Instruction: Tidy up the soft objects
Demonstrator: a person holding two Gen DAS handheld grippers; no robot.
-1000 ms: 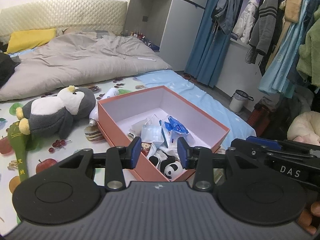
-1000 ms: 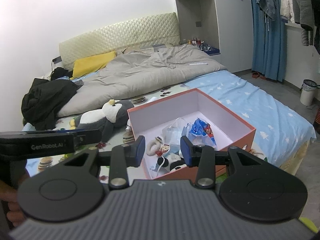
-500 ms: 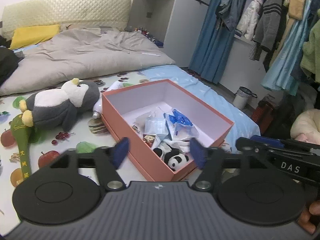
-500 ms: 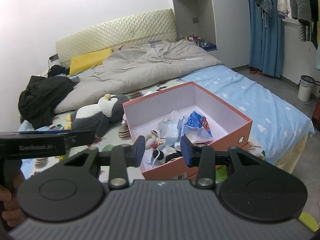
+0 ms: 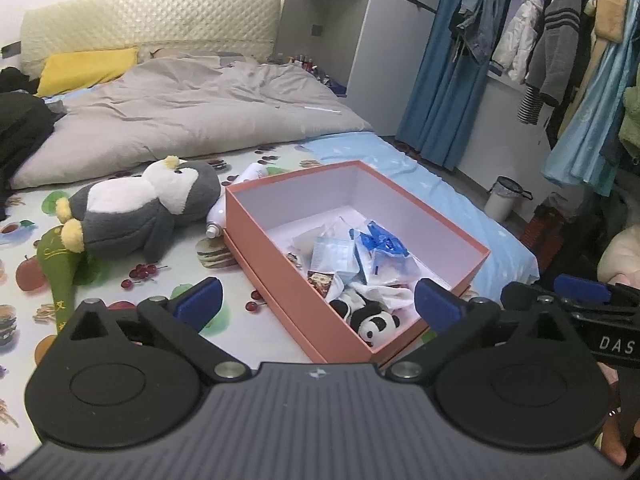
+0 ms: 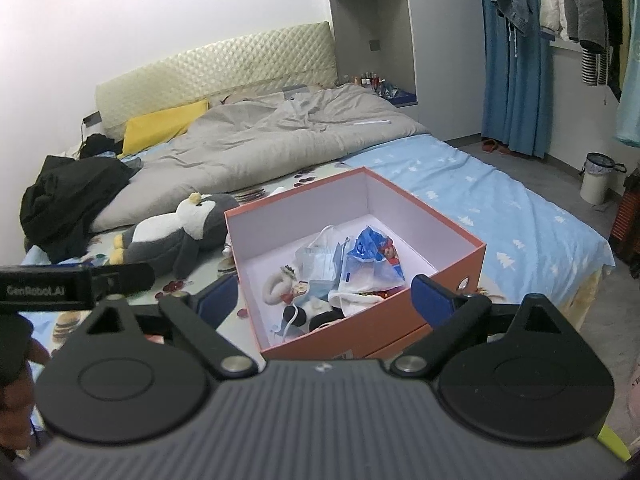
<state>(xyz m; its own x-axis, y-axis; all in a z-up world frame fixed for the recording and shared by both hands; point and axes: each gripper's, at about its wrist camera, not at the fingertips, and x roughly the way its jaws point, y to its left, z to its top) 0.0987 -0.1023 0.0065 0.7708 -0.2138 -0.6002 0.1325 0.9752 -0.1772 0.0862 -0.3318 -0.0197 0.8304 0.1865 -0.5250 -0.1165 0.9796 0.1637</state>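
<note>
Hovering over the bed, you are holding both tools empty; the left gripper and the right gripper have just been spreading their jaws wide, nothing between them; the orange box is sitting ahead, a small panda lying inside; the plush penguin is lying beside the box on the sheet
</note>
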